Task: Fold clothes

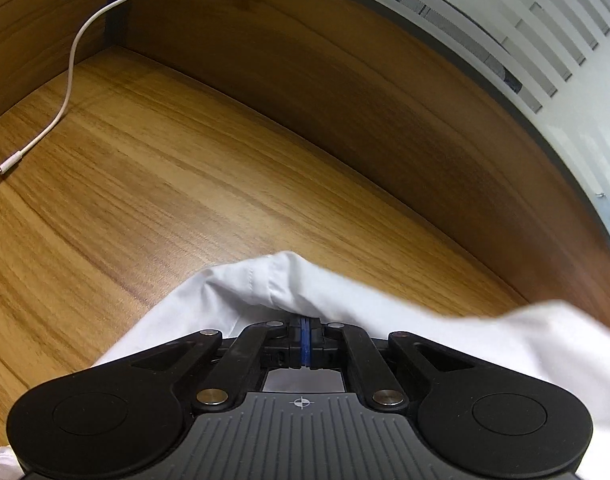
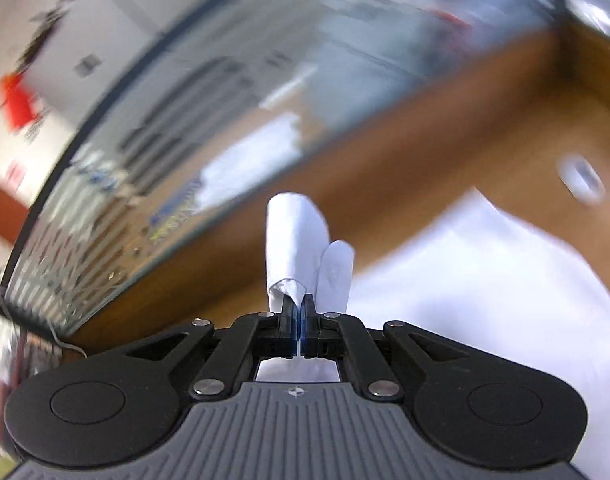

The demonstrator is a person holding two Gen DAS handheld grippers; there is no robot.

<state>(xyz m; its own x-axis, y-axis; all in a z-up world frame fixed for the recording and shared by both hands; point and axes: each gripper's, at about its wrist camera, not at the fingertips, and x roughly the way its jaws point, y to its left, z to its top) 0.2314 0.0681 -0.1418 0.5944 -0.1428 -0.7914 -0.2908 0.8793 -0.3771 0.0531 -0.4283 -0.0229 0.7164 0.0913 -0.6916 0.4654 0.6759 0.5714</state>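
Since both the left gripper (image 1: pixel 304 334) and right gripper (image 2: pixel 299 320) are clamped on thin folds of the white garment (image 1: pixel 505 344), quick pulling could make the cloth slip out.

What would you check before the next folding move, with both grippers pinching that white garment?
1. Left gripper shut on the white garment: ok.
2. Right gripper shut on a bunched bit of cloth: ok.
3. Wooden tabletop ahead free for laying cloth: ok.
4. White cable apart from the garment: ok.
5. Garment hanging without twists: cannot tell.
6. Right view sharp enough to judge: not ok, blurred.
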